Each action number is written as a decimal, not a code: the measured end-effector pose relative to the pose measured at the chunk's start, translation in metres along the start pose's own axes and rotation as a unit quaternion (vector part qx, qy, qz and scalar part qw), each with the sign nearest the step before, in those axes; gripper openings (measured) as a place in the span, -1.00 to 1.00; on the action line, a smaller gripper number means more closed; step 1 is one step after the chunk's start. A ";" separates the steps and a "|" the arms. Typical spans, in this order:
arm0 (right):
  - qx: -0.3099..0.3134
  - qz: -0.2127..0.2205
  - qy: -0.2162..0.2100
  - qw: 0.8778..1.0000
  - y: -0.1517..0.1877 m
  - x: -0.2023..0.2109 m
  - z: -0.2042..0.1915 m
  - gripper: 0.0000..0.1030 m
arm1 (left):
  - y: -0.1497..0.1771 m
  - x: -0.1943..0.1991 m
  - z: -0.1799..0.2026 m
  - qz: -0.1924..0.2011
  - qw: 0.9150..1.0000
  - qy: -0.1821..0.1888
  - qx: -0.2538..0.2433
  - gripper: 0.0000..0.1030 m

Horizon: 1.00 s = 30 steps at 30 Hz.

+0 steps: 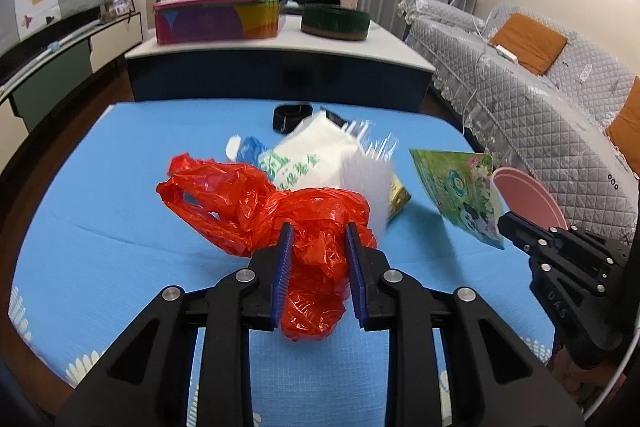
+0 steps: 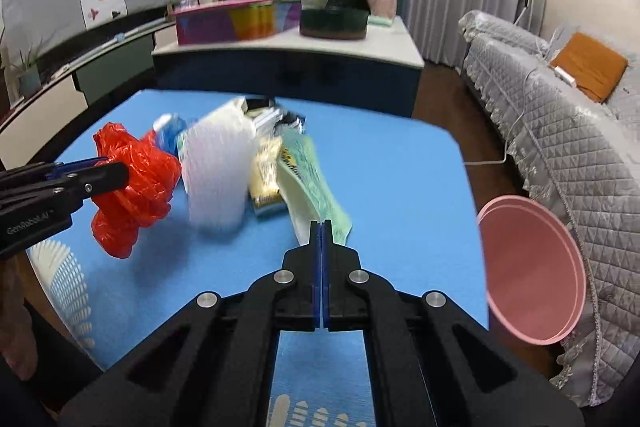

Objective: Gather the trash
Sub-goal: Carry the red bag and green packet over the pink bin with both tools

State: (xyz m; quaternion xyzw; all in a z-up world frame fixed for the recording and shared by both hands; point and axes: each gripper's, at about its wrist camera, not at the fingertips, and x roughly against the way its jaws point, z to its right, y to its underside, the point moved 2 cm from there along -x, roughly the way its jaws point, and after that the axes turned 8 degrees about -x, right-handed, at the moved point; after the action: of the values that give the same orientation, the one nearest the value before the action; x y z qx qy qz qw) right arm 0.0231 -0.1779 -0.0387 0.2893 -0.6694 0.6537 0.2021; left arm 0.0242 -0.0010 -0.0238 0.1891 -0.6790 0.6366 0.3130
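The red plastic bag (image 1: 280, 211) was crumpled up and pinched between the two blue pads of the left claw (image 1: 319, 259). Part of it hung down under the claw, and the rest bunched out over the blue surface (image 1: 100, 195). In the right wrist view the same bag looked lifted a little above the surface.

The green flowery packet (image 1: 460, 195) was pinched at its edge by the right claw (image 2: 321, 239), whose pads were pressed tight together on it. The packet stuck up and away from the claw, tilted.

Just behind the red bag lay the rest of the trash in a heap. There was a white bag with green writing (image 1: 308, 155), a blurry clear plastic cup (image 2: 218, 171), a yellow wrapper (image 2: 266, 175) and something blue and crinkly (image 1: 250, 147). A black band (image 1: 292, 115) lay at the far side of the heap.

A pink bin (image 2: 532, 271) stood off the right edge of the surface, next to the grey quilted sofa (image 2: 560, 131). Farther back a long cabinet (image 1: 280, 75) held a colourful box (image 1: 216, 19) and a dark round box (image 1: 335, 21).
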 end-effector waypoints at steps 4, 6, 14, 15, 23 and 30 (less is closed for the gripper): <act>-0.005 0.015 0.000 1.000 -0.006 0.010 0.005 -1.00 | -0.006 0.008 0.006 0.021 1.000 -0.011 -0.014 -0.51; -0.008 0.021 -0.001 1.000 -0.010 0.013 0.008 -1.00 | -0.008 0.010 0.009 0.027 0.999 -0.008 -0.018 -0.51; -0.023 0.047 -0.002 0.999 -0.022 0.032 0.023 -1.00 | -0.018 0.018 0.030 0.044 0.998 -0.004 -0.041 -0.51; -0.024 0.049 -0.002 0.998 -0.023 0.034 0.025 -1.00 | -0.019 0.019 0.031 0.044 0.998 -0.002 -0.040 -0.51; -0.050 0.060 0.001 0.997 -0.033 0.043 0.050 -1.00 | -0.029 0.019 0.053 0.048 0.998 0.006 -0.047 -0.51; -0.084 0.080 0.026 0.993 -0.047 0.057 0.093 -1.00 | -0.041 0.015 0.081 0.047 0.997 0.028 -0.059 -0.51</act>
State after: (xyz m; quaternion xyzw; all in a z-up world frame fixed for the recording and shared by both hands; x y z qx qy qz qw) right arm 0.0207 -0.2759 0.0277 0.1997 -0.7375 0.6167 0.1895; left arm 0.0251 -0.0838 0.0172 0.1202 -0.7145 0.6142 0.3126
